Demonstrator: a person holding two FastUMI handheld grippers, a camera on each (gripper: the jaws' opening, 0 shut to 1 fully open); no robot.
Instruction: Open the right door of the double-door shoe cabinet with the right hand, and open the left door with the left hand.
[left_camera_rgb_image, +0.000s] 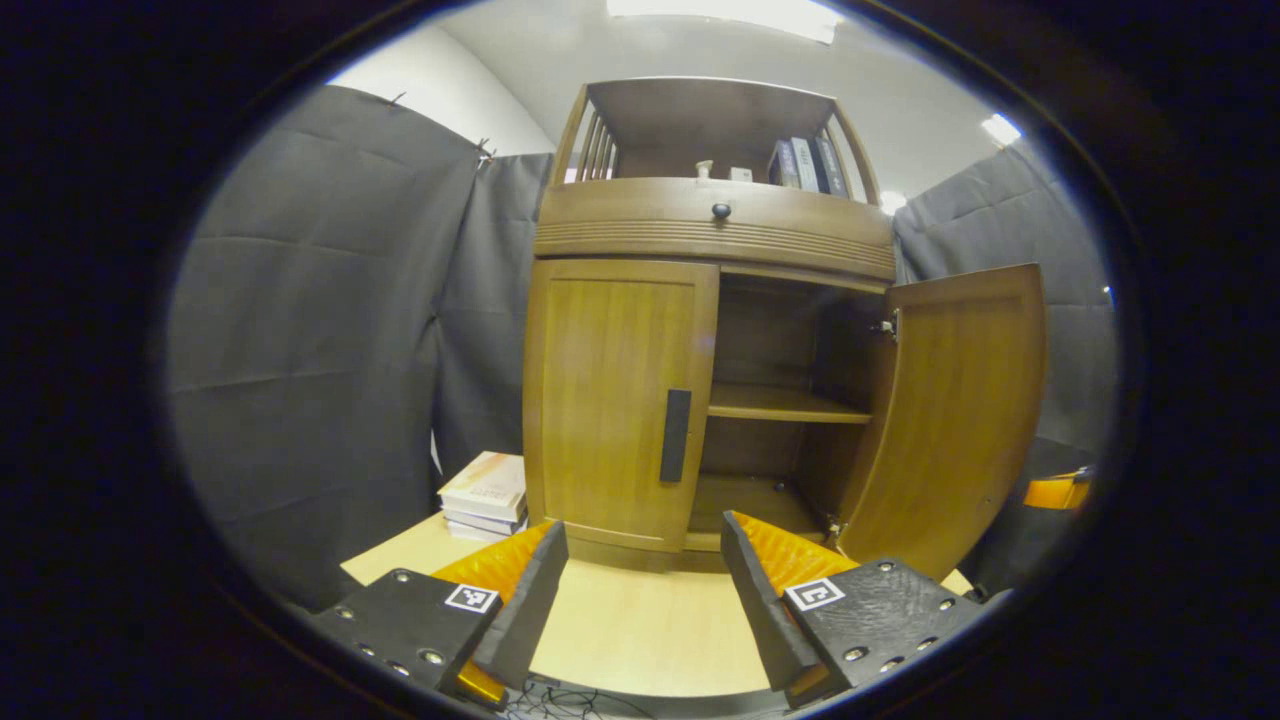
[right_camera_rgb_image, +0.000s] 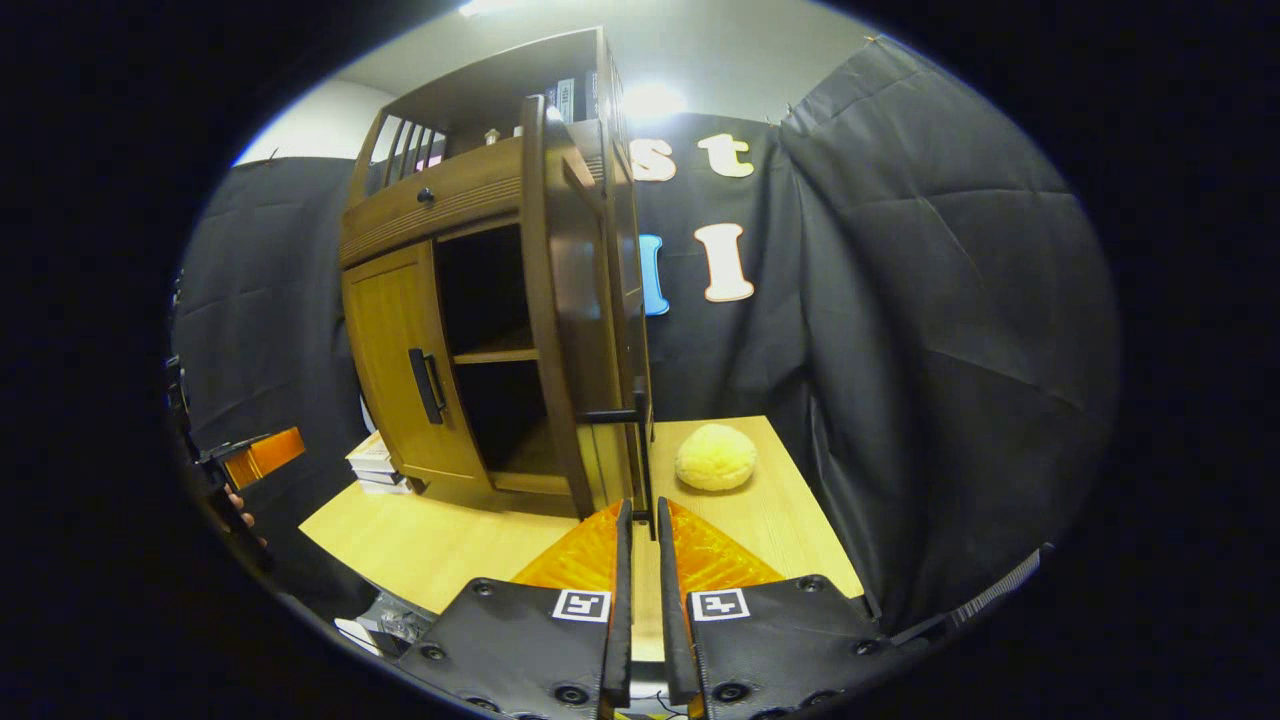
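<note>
- Pale wooden tabletop, black cloth walls behind.
- Brown wooden double-door shoe cabinet on it: left door closed, right door swung open; the shelf inside looks bare; dark books in the top niche.
- My left gripper: fingers spread wide, short of the cabinet.
- My right gripper: fingers pinching the right door's thin black bar handle.
- Round yellow bun-like lump beside the cabinet.

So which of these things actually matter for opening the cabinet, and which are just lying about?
Part of the job:
- brown wooden right door, swung open, its black handle between the right gripper fingers
- brown wooden left door, shut
- open left gripper

Just lying about:
- stack of books on the table
- round yellow bun-like thing
- upright books on top shelf
</note>
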